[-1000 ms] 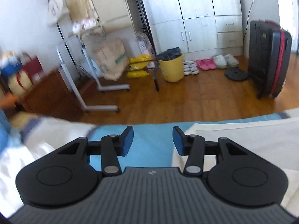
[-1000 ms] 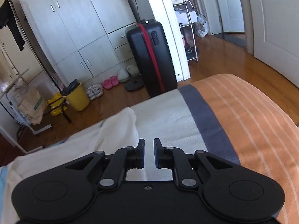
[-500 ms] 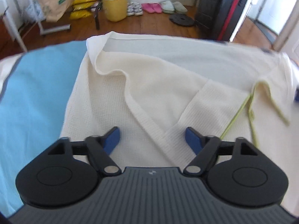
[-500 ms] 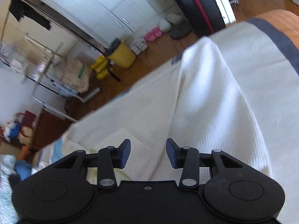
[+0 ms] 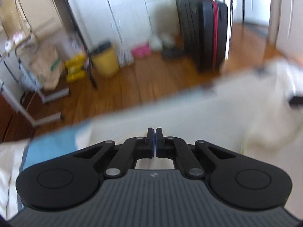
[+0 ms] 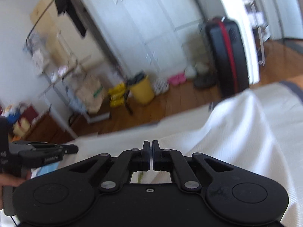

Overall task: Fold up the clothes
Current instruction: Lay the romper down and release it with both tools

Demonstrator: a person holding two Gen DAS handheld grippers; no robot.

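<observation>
A cream waffle-knit garment (image 5: 208, 117) (image 6: 236, 128) lies spread on the bed, with one fold rising as a ridge at the right. My left gripper (image 5: 155, 141) sits low on the garment's left part, its blue pads pressed together down in the cloth. From the right wrist view I see it side-on (image 6: 75, 148), its tip at the cloth's edge. My right gripper (image 6: 151, 151) is shut too, with a thin white strip of cloth between its pads. A green hanger (image 6: 140, 177) peeks out under it. Both views are blurred.
The bedspread shows blue (image 5: 53, 147) at the left and a grey band (image 6: 291, 87) at the right. Past the bed's edge is wooden floor with a black-and-red suitcase (image 5: 208, 37), a yellow bin (image 5: 106, 60), shoes and a rolling rack. A hand (image 6: 7, 181) holds the left gripper.
Both grippers stood open over the garment half a second ago and have closed. Both cameras have swung up from the cloth toward the room and sit lower over the bed.
</observation>
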